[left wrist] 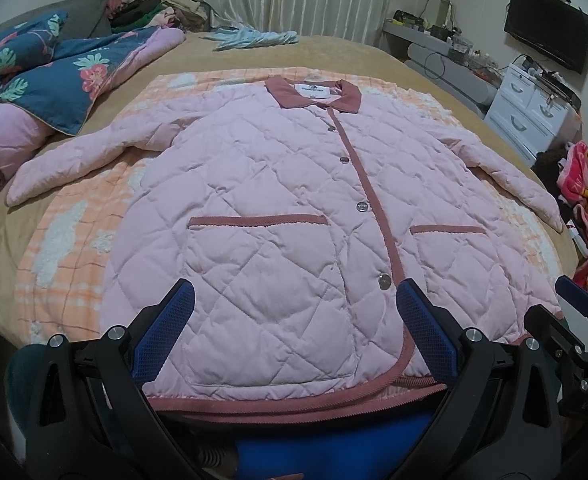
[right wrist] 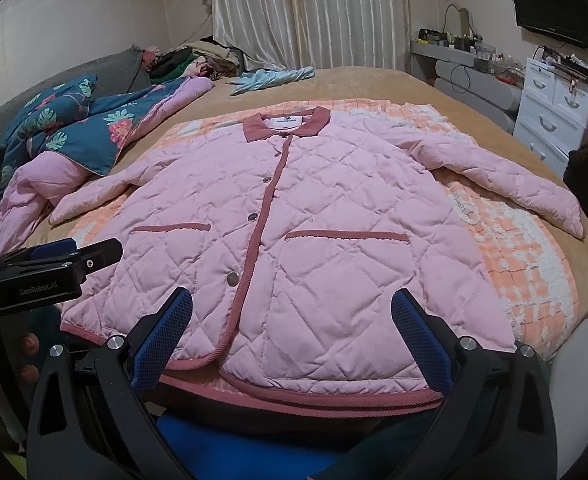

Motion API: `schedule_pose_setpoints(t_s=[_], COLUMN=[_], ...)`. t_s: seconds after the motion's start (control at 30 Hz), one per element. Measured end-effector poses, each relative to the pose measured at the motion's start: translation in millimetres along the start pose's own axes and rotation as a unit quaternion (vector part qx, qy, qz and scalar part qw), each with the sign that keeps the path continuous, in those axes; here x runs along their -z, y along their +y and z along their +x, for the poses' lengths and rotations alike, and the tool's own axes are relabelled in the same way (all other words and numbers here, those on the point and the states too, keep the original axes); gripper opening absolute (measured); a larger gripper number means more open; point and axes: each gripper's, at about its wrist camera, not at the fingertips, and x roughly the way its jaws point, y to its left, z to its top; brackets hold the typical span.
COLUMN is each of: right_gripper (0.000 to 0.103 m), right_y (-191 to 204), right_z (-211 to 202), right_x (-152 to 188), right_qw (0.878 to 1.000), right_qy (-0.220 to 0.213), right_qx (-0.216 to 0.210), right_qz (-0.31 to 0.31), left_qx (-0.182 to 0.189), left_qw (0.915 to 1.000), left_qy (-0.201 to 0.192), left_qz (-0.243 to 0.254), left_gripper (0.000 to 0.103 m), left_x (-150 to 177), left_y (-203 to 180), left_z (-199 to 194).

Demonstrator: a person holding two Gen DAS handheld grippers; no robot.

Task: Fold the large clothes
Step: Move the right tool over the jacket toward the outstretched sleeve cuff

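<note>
**Currently: jacket flat, both grippers released**

Pink quilted jacket with dusty-rose collar and trim (left wrist: 277,208) lies face up, buttoned, sleeves spread, on an orange-and-white checked blanket (left wrist: 65,248) over the tan bed (left wrist: 334,52). Left gripper (left wrist: 294,328) and right gripper (right wrist: 289,332) hover at the hem, fingers spread wide, grasping nothing; contact with fabric probably none, hard to tell.

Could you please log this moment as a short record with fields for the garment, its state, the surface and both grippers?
garment: pink quilted jacket, dark pink collar
state: flat, front up, buttoned, sleeves spread, unfolded
surface: orange checked blanket on tan bed
left gripper: open, empty, at hem
right gripper: open, empty, at hem
</note>
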Motion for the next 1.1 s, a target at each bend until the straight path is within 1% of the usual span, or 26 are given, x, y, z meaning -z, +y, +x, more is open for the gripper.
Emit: schedule_pose_setpoints(t_s=[0.27,0.5,0.6,0.7,0.83,1.0,1.1], right_gripper=[0.099,0.099,0.099,0.099,0.099,0.099,0.099], right_y=[-5,-18,-23,-27,-32,-43,-54], right_z=[10,18,18,19,18,23,26], right_x=[-23,-54,-68,-83,-100,-123,-136], right_qw=[1.0,1.0,1.0,1.0,0.999,0.998,0.997], right_qy=[-0.002,-0.007,-0.018,-0.027,-0.042,-0.052,-0.058], right_qx=[0.0,0.01,0.013,0.014,0.014,0.022,0.025], right_qz=[0.0,0.002,0.005,0.006,0.015,0.03,0.045], left_qx=[-0.005,-0.007,-0.005,0.005,0.001,0.009,0.003], left_qw=[0.9999,0.9997,0.9997,0.9997,0.9998,0.9996,0.9998], left_qy=[0.011,0.012,0.007,0.006,0.003,0.008,0.004], left_qz=[-0.007,-0.022,-0.021,-0.023,-0.019,-0.026,-0.021], left_gripper=[0.095,0.095,0.095,0.095,0.095,0.095,0.095], left_x=[-14,-41,-53,-65,-80,-102,-115], left_y=[2,3,0,-3,-9,-18,-25], left_z=[16,25,26,28,34,47,55])
